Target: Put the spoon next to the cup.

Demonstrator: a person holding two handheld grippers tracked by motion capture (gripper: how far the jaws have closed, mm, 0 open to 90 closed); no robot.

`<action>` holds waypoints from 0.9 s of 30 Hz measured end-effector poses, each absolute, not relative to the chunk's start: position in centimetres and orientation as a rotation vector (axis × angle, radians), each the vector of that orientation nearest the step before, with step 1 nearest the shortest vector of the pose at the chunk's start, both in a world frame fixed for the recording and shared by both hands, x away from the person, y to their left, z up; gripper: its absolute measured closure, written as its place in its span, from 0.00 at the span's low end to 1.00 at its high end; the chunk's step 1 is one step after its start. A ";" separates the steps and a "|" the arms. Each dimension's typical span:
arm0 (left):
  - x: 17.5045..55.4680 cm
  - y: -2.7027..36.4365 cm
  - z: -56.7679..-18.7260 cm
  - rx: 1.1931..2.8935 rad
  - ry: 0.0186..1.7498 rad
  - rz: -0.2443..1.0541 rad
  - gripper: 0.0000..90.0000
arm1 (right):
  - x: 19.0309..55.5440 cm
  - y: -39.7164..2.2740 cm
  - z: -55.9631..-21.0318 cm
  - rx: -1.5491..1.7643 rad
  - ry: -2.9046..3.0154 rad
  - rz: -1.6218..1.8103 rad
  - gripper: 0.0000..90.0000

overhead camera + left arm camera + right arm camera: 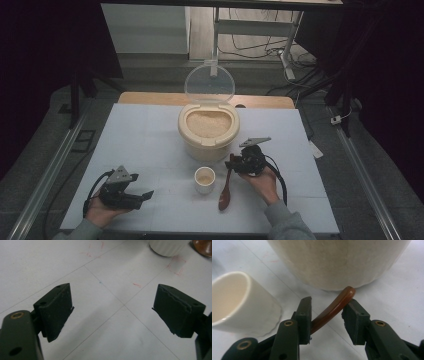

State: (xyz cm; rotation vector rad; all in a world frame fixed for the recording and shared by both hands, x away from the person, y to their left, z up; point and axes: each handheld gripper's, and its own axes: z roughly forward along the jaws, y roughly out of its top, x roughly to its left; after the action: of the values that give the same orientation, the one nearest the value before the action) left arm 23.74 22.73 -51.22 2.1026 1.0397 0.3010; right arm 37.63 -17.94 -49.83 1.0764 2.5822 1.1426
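In the right gripper view the brown spoon [334, 308] shows just its curved handle; the bowl end lies below the frame. The handle runs aslant between the right gripper's [328, 315] spread jaws, leaning against the left one and passing close by the tip of the other, so I cannot tell whether it is pinched or loose. In the high view the spoon [226, 192] lies on the table with its bowl toward the person, handle end up at the right gripper [239, 162].

The left gripper [112, 307] rests low at the near left of the table, jaws spread wide over bare board. At the top of its view the cup is cut off to its base.

The small white cup [204, 179] stands just left of the spoon. Behind both stands a cream rice bin [208, 135], its clear lid [209, 83] tipped up, grains inside.

The table [150, 150] is pale, ruled in a faint grid with red marks. Around it the room is dark, with cables on the floor beyond.
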 end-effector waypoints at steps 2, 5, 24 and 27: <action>23.7 22.8 -51.2 2.102 1.040 0.301 0.17 | 37.8 -17.8 -50.1 1.085 2.581 1.136 0.65; 23.7 22.8 -51.2 2.103 1.040 0.301 0.17 | 38.0 -17.6 -50.6 1.092 2.581 1.111 0.63; 23.7 22.9 -51.3 2.099 1.048 0.303 0.17 | 36.5 -19.8 -49.1 1.069 2.456 1.170 0.49; 23.7 22.9 -51.3 2.097 1.047 0.305 0.17 | 35.3 -21.1 -48.2 1.000 2.440 1.242 0.48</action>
State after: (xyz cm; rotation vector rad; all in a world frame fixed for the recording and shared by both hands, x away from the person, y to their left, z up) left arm 23.72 22.95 -51.29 2.0973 1.0472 0.3055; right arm 35.27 -21.08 -48.22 1.0004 2.4405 1.2416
